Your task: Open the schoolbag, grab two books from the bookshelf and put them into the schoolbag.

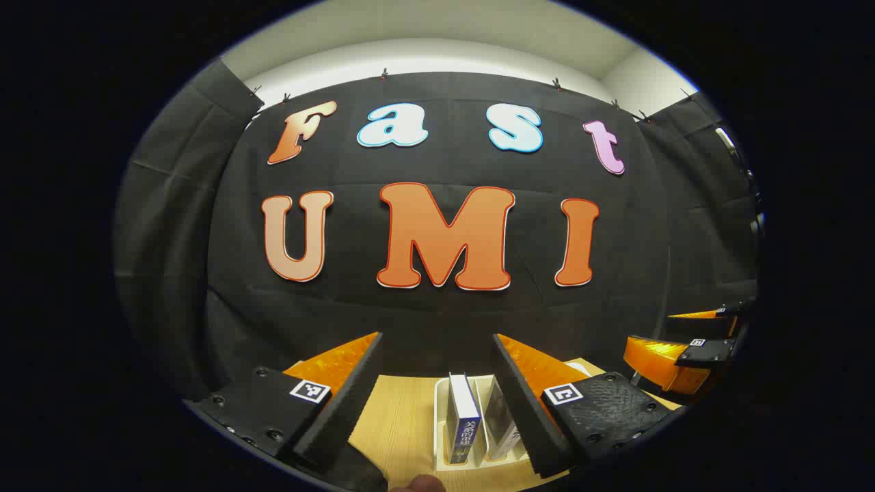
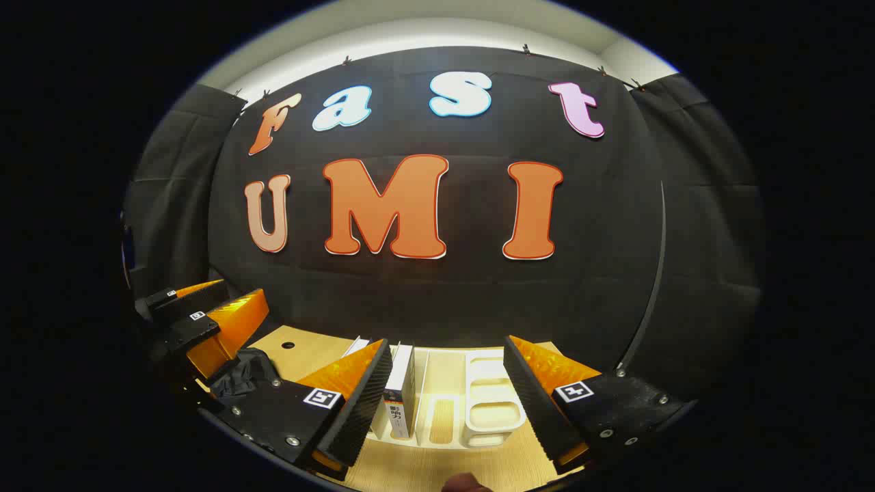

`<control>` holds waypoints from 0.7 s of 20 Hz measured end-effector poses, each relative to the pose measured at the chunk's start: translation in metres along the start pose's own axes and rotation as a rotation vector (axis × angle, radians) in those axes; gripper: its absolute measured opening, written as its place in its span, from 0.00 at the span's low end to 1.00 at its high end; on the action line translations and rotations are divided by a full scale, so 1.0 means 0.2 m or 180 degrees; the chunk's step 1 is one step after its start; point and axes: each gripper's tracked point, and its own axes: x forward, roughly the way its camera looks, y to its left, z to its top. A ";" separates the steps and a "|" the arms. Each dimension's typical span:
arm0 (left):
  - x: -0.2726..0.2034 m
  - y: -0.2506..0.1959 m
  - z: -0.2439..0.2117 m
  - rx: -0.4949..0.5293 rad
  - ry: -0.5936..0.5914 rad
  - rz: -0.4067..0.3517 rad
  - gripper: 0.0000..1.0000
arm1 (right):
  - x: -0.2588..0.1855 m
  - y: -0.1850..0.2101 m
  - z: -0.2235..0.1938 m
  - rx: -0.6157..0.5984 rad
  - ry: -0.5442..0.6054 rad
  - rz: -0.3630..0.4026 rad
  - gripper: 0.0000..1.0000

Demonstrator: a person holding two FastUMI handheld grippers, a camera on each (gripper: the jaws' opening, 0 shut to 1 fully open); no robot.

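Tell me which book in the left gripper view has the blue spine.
The book on the left, standing upright in the white bookshelf. The book beside it, on its right, is pale and partly hidden behind the left gripper.

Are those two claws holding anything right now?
No. The left claw and the right claw both stand open and hold nothing, above the white bookshelf where the books stand.

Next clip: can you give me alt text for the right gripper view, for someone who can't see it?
The right gripper is open and empty above a pale wooden table, its fingers framing a white bookshelf with a book standing upright in it. The left gripper, also open, shows at the far left, over dark fabric lying on the table.
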 end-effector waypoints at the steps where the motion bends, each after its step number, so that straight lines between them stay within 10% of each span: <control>1: 0.00 0.00 -0.01 0.0007 0.0001 0.0001 0.98 | 0.00 0.01 0.00 -0.0002 0.0000 0.0003 0.98; 14: 0.01 0.09 -0.03 0.0094 0.0026 0.0092 0.97 | 0.06 0.02 -0.02 -0.0029 0.0013 -0.0001 0.98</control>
